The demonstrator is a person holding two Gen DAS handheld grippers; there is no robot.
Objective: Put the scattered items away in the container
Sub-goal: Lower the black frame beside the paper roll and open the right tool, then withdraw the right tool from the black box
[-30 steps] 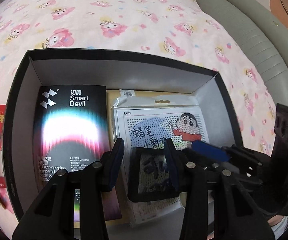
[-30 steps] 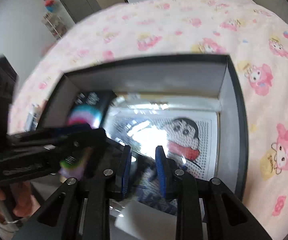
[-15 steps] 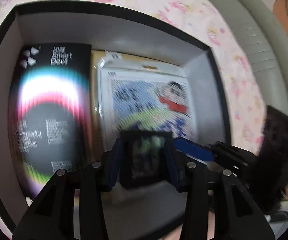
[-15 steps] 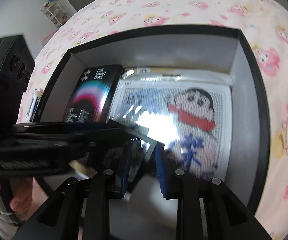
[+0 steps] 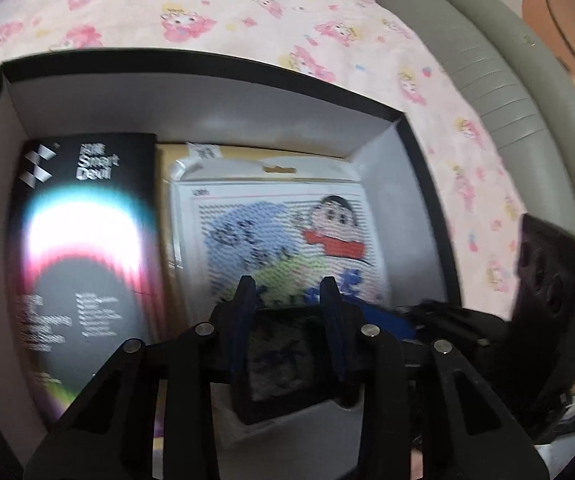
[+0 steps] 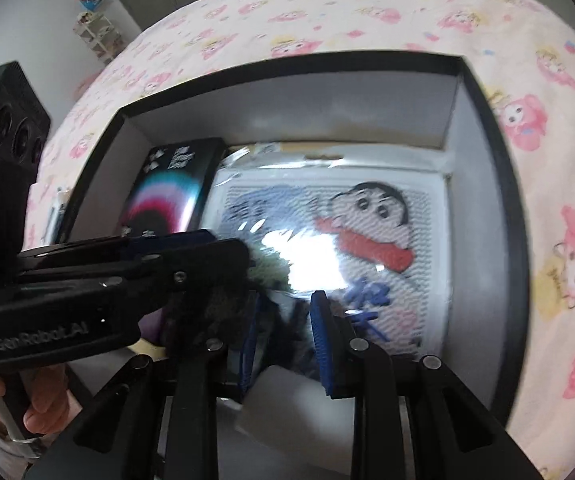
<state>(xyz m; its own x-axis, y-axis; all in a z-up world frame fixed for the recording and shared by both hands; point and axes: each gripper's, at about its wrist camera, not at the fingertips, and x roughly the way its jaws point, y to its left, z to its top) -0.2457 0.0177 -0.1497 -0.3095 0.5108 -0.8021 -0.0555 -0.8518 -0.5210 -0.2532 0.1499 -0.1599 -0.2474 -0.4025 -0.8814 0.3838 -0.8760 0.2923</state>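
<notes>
From the left wrist, the left gripper (image 5: 287,300) clamped a small black-framed picture (image 5: 277,364) above the black box (image 5: 207,64). From the right wrist, the right gripper (image 6: 285,320) stood parted beside that frame, gripping nothing.

My finger pads (image 5: 329,308) blue, arms black. Box (image 5: 191,64) black outside, grey inside. Packet (image 5: 87,248) black with rainbow arc. Bedsheet (image 6: 367,12) pale pink, pink cartoon animals.
</notes>
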